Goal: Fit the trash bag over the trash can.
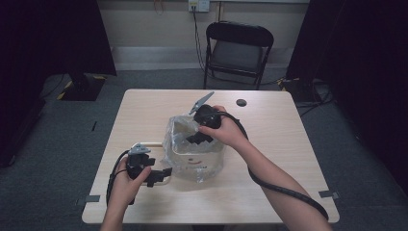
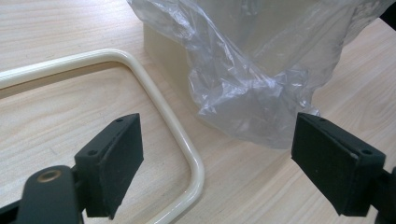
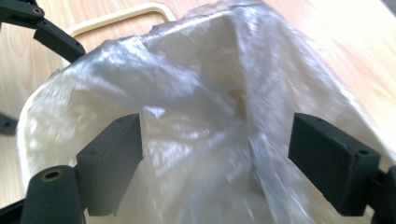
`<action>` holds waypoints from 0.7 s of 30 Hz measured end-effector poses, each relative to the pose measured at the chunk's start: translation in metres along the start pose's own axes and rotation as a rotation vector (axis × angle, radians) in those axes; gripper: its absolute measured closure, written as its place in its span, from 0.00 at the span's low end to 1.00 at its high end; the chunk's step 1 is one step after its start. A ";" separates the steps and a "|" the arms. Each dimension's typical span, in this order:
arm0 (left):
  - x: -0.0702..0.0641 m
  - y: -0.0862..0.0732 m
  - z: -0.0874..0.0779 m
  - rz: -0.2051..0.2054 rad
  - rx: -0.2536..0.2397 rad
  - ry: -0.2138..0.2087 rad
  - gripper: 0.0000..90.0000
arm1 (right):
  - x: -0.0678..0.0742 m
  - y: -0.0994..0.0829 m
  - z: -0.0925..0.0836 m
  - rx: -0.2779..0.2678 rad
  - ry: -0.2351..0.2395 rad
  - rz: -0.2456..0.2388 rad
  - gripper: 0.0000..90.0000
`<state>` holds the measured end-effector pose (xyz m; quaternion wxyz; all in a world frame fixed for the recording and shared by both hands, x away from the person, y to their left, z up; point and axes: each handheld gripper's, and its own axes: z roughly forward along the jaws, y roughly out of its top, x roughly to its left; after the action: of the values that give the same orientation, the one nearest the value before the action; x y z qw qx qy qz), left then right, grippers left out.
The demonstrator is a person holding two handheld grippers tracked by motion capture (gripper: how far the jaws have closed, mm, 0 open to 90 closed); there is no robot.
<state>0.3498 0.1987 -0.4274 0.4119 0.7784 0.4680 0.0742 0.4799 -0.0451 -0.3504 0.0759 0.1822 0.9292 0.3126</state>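
A small cream plastic bin (image 1: 197,159) stands near the middle of the worktop (image 1: 269,144), a little toward the person's edge, with a clear plastic bag (image 1: 185,139) draped in and over it as a liner. The right hand-held gripper (image 1: 198,138) reaches down over the bin's mouth with its jaws spread wide and nothing between them, seemingly there to push or spread the film inside. In the right gripper view the bag (image 3: 201,107) looks thin, glossy and heavily crinkled, bunched toward one side.

The left hand-held gripper (image 1: 156,178) sits low at the bin's left, nearer the front edge, jaws also apart and empty, poised by the loose bag skirt (image 2: 243,93) as if to catch it or steady the bin. Beside it lies the bin's handle (image 2: 187,149), a smooth rounded cream loop resting flat on the pale wood-grain worktop.
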 end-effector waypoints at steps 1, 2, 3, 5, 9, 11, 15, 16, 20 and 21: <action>0.000 0.000 0.000 0.001 0.000 0.001 0.18 | 0.000 -0.003 -0.004 0.005 -0.006 0.006 0.18; -0.001 0.000 0.000 0.003 -0.001 0.003 0.18 | -0.001 -0.006 -0.007 -0.002 -0.012 -0.001 0.18; -0.001 0.000 0.001 0.005 0.000 0.002 0.18 | -0.001 -0.009 -0.010 -0.003 -0.013 0.004 0.19; -0.003 0.001 0.001 0.009 0.003 0.001 0.18 | -0.002 -0.017 -0.012 0.003 -0.019 0.019 0.18; -0.004 0.000 0.003 0.012 0.012 -0.002 0.18 | -0.004 -0.029 -0.006 0.022 -0.017 0.023 0.19; -0.004 0.000 0.004 0.009 0.013 -0.004 0.18 | -0.004 -0.033 0.000 0.035 -0.021 0.009 0.19; -0.002 -0.001 0.004 0.005 0.016 0.000 0.18 | -0.006 -0.037 0.011 0.057 -0.019 0.017 0.19; -0.001 -0.001 0.003 0.007 0.019 0.002 0.18 | -0.006 -0.038 0.012 0.059 -0.015 0.016 0.19; 0.000 -0.002 0.004 0.008 0.022 0.001 0.18 | -0.005 -0.040 0.016 0.067 -0.021 0.011 0.17; 0.000 -0.002 0.004 0.007 0.022 -0.001 0.18 | -0.005 -0.040 0.017 0.065 -0.023 0.010 0.17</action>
<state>0.3505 0.1967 -0.4311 0.4031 0.7846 0.4658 0.0700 0.4774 -0.0674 -0.3876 0.0788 0.1928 0.9370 0.2806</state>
